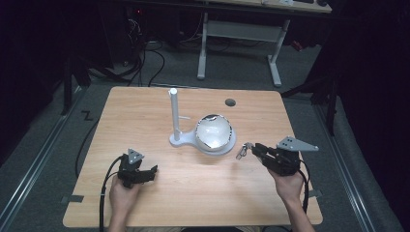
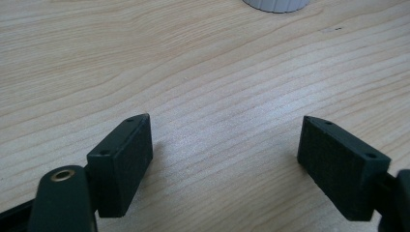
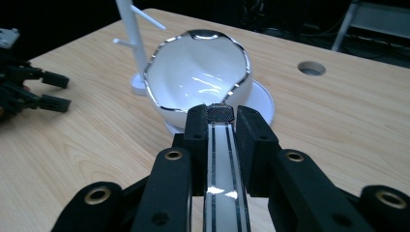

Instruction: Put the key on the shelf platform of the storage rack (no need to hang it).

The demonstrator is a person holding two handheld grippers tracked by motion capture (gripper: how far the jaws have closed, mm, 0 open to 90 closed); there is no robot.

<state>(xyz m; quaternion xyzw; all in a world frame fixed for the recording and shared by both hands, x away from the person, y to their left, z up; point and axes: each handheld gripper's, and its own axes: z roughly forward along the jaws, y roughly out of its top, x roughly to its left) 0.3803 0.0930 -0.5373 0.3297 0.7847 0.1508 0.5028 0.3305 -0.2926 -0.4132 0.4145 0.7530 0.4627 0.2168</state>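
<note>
At the top edge of the left gripper view the white base [image 2: 275,5] is cut off. In the right gripper view the jaws hide most of the held strip [image 3: 220,159], its lower end running off the bottom edge.

A light wooden table [image 1: 145,121] with a rounded-corner top carries the scene. A round cable hole [image 1: 230,102] sits in its far right part. Near the middle stands a white stand [image 1: 176,140] with an upright post and side pegs; a white bowl [image 1: 214,130] with a silver rim rests on its round base. The table stands on grey carpet [image 1: 43,159].
</note>
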